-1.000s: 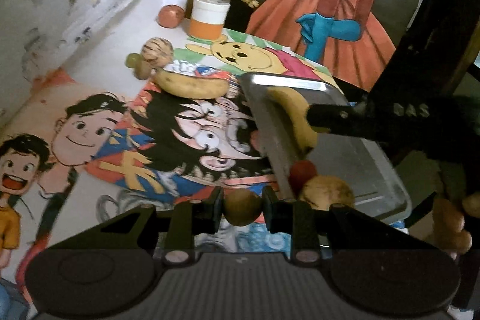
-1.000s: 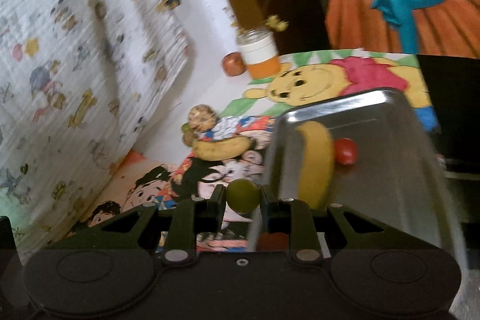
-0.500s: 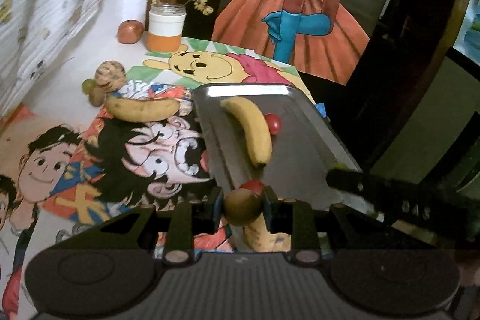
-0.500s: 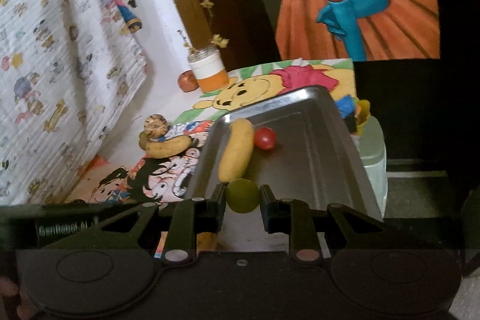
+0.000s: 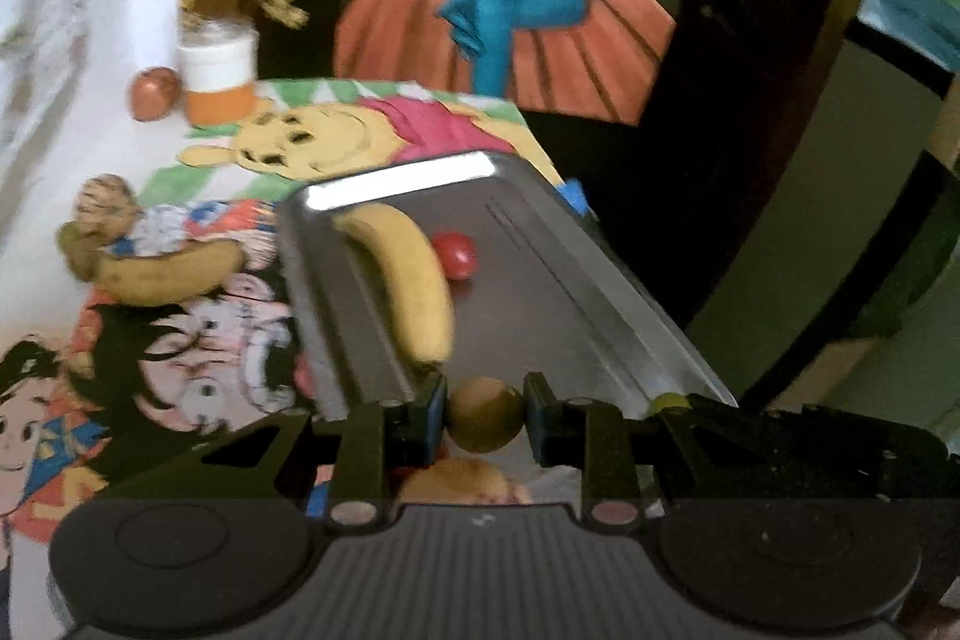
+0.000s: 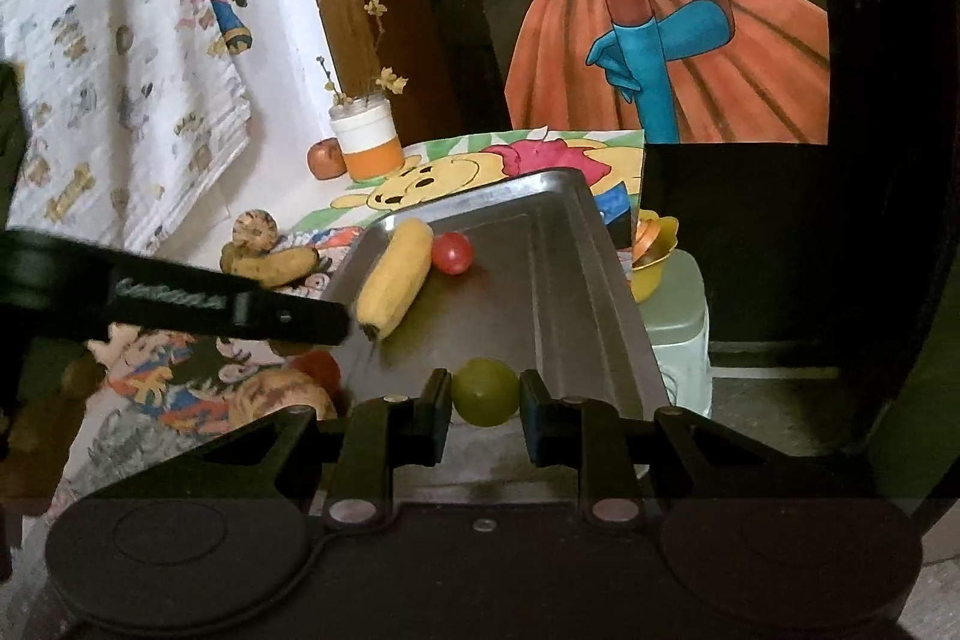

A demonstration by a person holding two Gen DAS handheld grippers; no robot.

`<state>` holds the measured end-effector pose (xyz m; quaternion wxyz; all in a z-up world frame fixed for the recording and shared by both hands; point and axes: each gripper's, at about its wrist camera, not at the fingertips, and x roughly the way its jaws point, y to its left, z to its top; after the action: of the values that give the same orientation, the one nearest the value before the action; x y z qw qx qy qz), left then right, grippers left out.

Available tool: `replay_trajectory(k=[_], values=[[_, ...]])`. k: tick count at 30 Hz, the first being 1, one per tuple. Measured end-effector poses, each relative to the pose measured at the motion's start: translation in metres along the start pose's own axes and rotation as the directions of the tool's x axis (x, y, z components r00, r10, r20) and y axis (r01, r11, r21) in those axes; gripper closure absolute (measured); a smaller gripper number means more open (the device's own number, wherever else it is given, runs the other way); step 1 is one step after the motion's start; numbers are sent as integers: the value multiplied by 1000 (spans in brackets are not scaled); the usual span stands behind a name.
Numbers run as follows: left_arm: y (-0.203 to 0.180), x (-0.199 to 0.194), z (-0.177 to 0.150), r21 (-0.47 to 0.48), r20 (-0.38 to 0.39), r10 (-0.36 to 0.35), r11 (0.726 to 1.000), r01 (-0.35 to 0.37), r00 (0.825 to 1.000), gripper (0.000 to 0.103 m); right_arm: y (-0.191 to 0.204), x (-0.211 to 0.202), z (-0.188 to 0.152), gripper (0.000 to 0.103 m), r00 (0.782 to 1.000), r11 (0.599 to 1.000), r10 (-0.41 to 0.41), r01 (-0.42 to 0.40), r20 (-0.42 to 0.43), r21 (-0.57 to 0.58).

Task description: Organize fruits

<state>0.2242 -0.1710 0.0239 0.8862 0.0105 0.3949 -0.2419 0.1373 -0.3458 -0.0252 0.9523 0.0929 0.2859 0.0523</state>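
Both grippers angle down over the metal tray (image 6: 600,292): left gripper (image 5: 485,415) clamps a brownish-green fruit (image 5: 485,415), right gripper (image 6: 485,400) clamps a green fruit (image 6: 485,400); the tray holds a banana (image 6: 396,277) and a cherry tomato (image 6: 452,252).

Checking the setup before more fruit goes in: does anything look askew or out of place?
Yes. The metal tray juts past the table's edge, over a pale green bin, so it looks precarious. The yellow banana and red tomato lie in it undisturbed.

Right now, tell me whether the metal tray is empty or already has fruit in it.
Not empty. The metal tray already holds a yellow banana and a small red tomato, lying side by side near its far end.
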Motion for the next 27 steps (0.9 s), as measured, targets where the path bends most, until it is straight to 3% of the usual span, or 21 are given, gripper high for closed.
replay_trajectory(k=[11, 27], values=[[-14, 29, 2, 54, -69, 2, 999, 1, 998, 73, -11, 3, -11, 77, 999, 999, -47, 47, 0, 8], [-11, 43, 1, 27, -111, 13, 1000, -10, 994, 72, -11, 4, -12, 76, 999, 999, -52, 52, 0, 13]])
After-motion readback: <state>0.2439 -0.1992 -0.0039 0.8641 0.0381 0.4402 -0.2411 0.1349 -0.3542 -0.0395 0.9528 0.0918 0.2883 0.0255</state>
